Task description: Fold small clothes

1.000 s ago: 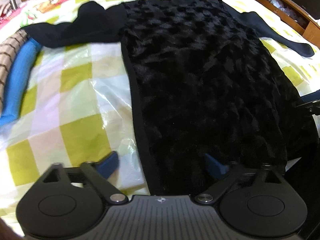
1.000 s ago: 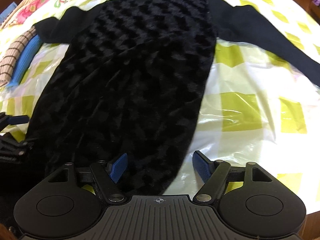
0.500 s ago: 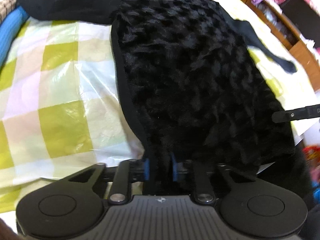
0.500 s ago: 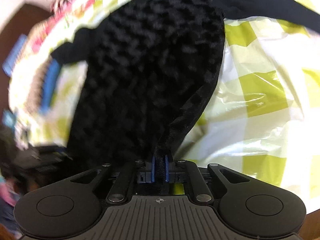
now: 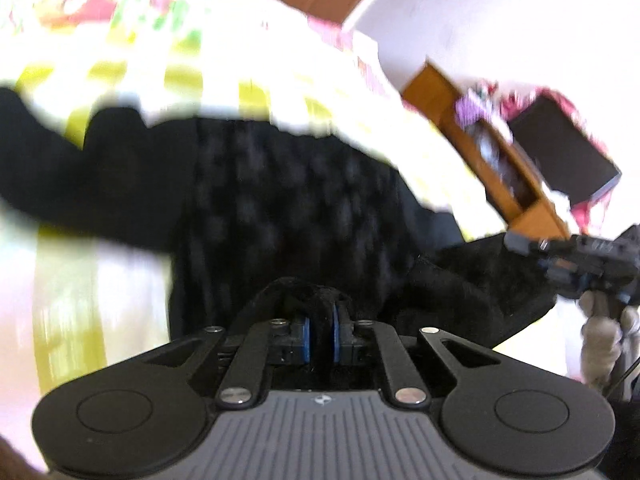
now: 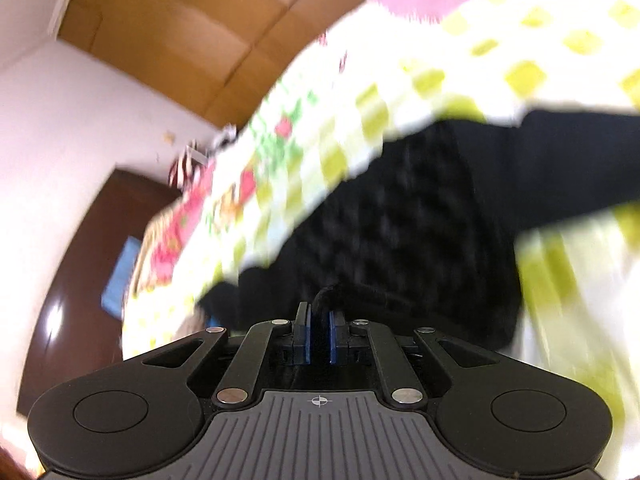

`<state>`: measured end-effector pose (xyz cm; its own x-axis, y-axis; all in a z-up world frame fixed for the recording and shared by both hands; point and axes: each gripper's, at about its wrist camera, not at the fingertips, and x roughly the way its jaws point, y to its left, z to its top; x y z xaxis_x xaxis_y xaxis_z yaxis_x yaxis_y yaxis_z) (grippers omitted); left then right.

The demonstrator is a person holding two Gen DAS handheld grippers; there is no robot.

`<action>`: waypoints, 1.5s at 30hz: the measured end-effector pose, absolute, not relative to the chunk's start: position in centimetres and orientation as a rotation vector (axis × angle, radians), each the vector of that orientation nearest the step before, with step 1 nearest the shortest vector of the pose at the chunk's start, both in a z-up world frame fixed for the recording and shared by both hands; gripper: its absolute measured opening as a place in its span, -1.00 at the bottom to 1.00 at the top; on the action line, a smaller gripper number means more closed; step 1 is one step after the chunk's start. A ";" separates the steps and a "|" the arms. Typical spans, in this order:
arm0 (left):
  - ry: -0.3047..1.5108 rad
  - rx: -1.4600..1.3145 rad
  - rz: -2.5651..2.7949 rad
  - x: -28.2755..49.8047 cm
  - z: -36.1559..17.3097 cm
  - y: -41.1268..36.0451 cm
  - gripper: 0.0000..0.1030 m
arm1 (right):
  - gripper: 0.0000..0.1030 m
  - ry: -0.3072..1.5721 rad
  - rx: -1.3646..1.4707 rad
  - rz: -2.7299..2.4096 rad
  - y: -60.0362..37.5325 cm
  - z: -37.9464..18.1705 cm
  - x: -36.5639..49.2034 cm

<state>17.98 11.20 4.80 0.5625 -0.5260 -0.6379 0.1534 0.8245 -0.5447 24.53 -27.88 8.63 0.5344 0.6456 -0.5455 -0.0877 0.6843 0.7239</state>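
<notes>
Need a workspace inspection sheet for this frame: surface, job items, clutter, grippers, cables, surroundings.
Surface: checked yellow-green bed cover, blurred.
Job's things: black garment, near edge raised off the cover.
Clutter: blue item beside the bed, unclear what.
Grippers: left gripper and right gripper both shut on the garment's edge.
Cables: nothing seen.
Surroundings: wooden shelf, wooden wardrobe, white wall.

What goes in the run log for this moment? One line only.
step: first fold | left gripper: shut on black garment hem | right gripper: shut on hem | garment: partly lifted off checked sheet
</notes>
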 end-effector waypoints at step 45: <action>0.777 0.114 -0.266 23.5 1.2 9.3 0.19 | -0.02 0.550 -0.528 0.338 -21.0 1.9 26.8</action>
<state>23.54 9.31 1.19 0.6815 -0.1948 -0.7054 0.2785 0.9604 0.0040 26.82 -21.04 1.86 0.8036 0.1632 -0.5724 -0.4370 0.8147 -0.3812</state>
